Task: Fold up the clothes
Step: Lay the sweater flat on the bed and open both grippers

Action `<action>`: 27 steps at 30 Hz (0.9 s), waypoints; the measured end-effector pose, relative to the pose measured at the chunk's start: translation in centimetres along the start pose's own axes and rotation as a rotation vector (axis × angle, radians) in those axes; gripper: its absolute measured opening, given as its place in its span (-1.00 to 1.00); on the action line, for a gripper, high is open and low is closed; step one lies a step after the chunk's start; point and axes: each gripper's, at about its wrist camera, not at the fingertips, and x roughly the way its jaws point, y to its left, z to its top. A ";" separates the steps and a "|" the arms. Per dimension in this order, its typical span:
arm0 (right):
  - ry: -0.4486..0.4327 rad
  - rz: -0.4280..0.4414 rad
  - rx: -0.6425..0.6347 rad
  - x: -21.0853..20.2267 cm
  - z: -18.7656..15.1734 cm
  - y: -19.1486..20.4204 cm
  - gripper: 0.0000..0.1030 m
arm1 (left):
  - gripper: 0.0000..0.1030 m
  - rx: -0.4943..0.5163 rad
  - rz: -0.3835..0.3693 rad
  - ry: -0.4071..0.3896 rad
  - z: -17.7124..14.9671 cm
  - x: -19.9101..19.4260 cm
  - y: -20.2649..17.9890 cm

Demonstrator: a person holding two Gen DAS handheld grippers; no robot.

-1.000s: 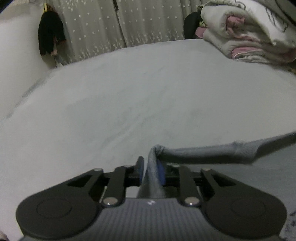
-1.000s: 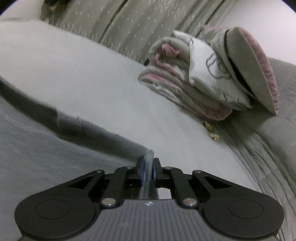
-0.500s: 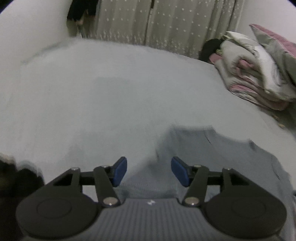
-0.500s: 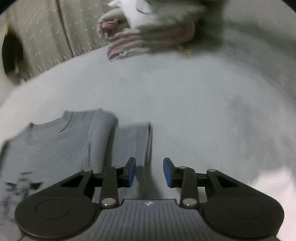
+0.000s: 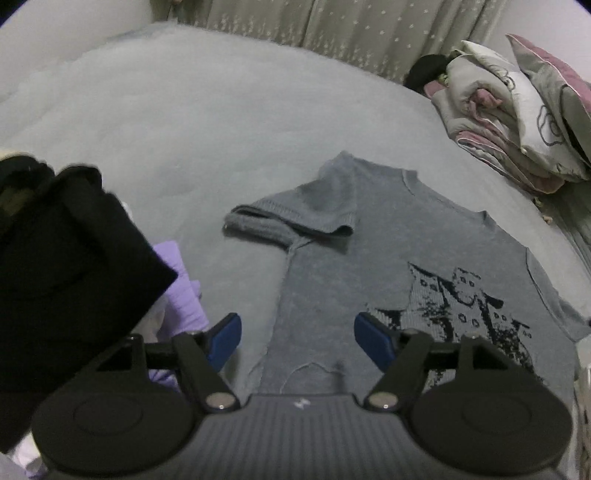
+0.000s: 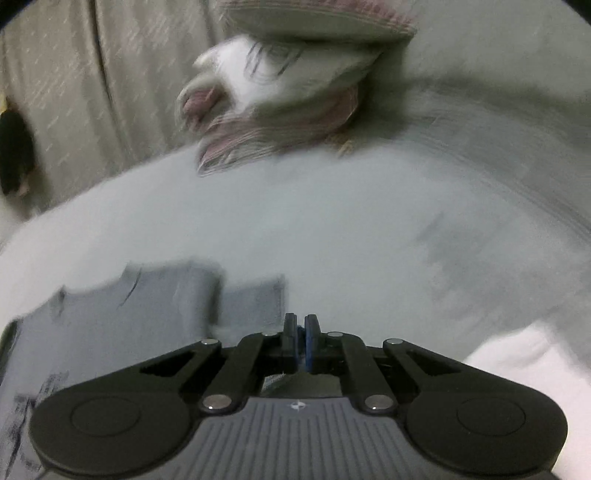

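Observation:
A grey T-shirt (image 5: 369,266) with a dark cat print lies flat on the grey bed, its left sleeve (image 5: 291,218) folded over. My left gripper (image 5: 297,336) is open and empty, above the shirt's lower left side. In the blurred right wrist view the shirt (image 6: 122,314) lies at lower left with its right sleeve (image 6: 255,302) spread out. My right gripper (image 6: 300,332) is shut and empty, just right of that sleeve.
A pile of black and purple clothes (image 5: 74,266) lies at the left. Folded bedding and pillows (image 5: 517,122) are stacked at the far right, also in the right wrist view (image 6: 280,88). Curtains (image 5: 332,26) hang behind the bed (image 5: 184,122).
Both grippers let go of the shirt, which now lies flat. My left gripper opened wider and drew back. My right gripper opened, then shut empty beside the sleeve.

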 end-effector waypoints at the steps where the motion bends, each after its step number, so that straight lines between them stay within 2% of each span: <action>1: -0.021 -0.023 0.003 -0.5 0.4 -0.4 -0.92 | 0.36 -0.003 -0.009 0.000 0.1 0.0 0.0; 8: 0.083 -0.105 -0.088 2.2 -2.2 0.3 -0.95 | 0.36 0.021 0.011 -0.005 0.0 -0.1 0.4; 10: 0.073 -0.053 -0.030 1.3 -2.0 0.2 -0.93 | 0.36 0.024 0.006 0.000 -0.2 -0.1 0.3; 14: 0.053 0.058 -0.005 -1.9 -0.7 1.3 -0.66 | 0.36 0.038 -0.011 -0.003 -0.3 -0.7 0.3; 16: 0.079 0.098 -0.005 -3.3 -1.4 1.7 -0.59 | 0.36 0.039 -0.022 0.003 -0.4 -1.0 0.4; 21: 0.206 0.222 0.095 -7.0 -5.3 0.7 -0.57 | 0.33 0.045 -0.062 0.011 -1.4 -2.8 0.6; 27: 0.248 0.254 0.068 -13.4 -12.0 1.0 -0.48 | 0.29 0.106 -0.102 0.016 -4.5 -6.2 1.4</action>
